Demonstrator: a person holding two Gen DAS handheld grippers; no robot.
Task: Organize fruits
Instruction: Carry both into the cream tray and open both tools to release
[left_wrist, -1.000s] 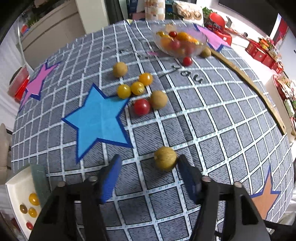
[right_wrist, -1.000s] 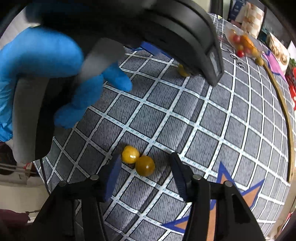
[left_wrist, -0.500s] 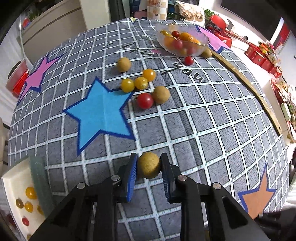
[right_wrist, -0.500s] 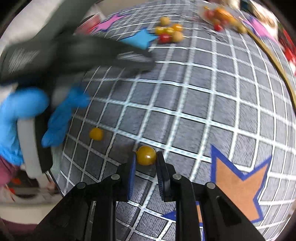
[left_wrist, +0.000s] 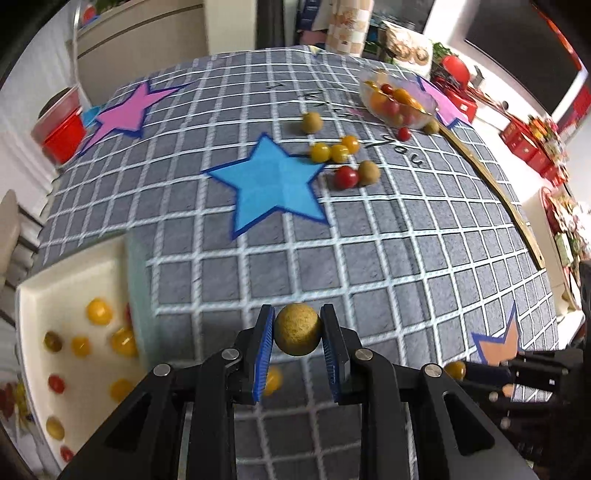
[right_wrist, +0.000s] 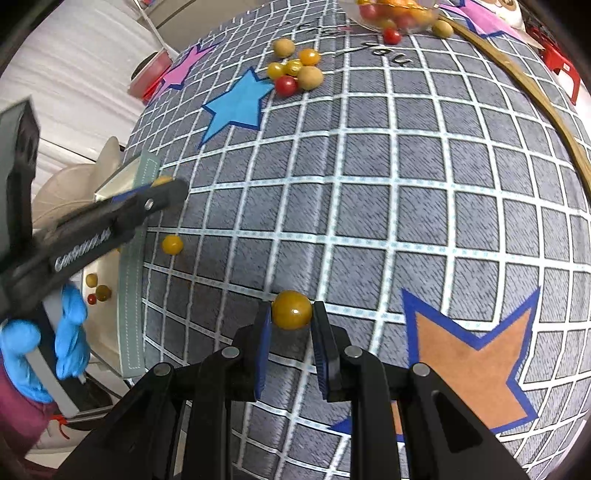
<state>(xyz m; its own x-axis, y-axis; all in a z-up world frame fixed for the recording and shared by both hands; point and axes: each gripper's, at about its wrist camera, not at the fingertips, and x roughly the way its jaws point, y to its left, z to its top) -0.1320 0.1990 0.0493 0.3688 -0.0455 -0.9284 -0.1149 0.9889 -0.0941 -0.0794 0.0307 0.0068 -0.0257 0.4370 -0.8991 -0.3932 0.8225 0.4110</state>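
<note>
My left gripper (left_wrist: 297, 334) is shut on a tan longan (left_wrist: 297, 329), held above the grey checked cloth near the white tray (left_wrist: 40, 295). My right gripper (right_wrist: 291, 314) is shut on a yellow cherry tomato (right_wrist: 291, 309), lifted just off the cloth. The left gripper also shows in the right wrist view (right_wrist: 162, 192), by the tray (right_wrist: 110, 184). A loose yellow tomato (right_wrist: 172, 244) lies on the cloth beside the tray. A cluster of tomatoes and longans (left_wrist: 341, 158) lies past the blue star. A glass bowl (left_wrist: 399, 99) of fruit stands at the far edge.
The tray holds several small tomatoes (left_wrist: 98, 312) and has a green-grey rim strip (right_wrist: 133, 266). A wooden hoop (left_wrist: 491, 184) curves along the right side of the cloth. A red container (left_wrist: 59, 129) stands off the table at the far left.
Both grippers closed on their fruit and lifted it. The left gripper carried the longan left toward the tray. The right gripper took one tomato, leaving the other on the cloth.
</note>
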